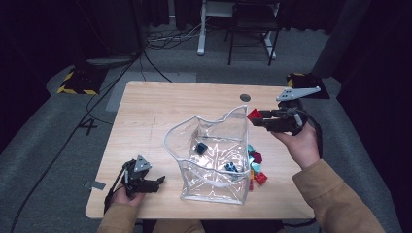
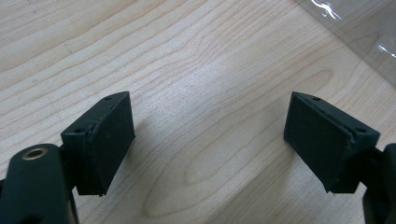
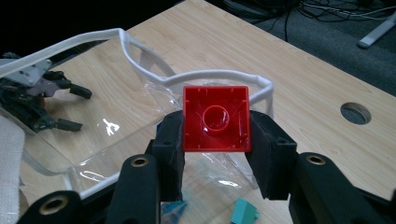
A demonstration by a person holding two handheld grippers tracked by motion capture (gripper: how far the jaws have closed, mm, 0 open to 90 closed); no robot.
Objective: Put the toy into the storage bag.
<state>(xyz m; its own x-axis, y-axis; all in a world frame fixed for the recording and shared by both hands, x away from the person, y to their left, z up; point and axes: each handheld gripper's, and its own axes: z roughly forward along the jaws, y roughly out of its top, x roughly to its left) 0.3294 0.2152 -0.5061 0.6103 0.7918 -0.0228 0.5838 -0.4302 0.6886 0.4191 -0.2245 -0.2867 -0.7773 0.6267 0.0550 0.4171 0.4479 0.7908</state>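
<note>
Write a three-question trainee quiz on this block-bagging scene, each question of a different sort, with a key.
1. True or false: the right gripper is shut on a red block.
2. Multiple choice: the left gripper is (A) holding a blue block, (B) open over bare table wood, (C) inside the bag.
3. Fill in: the loose blocks on the table lie beside the clear bag's ____ side, seen from the high view.

Key: 1 true; 2 B; 3 right.
</note>
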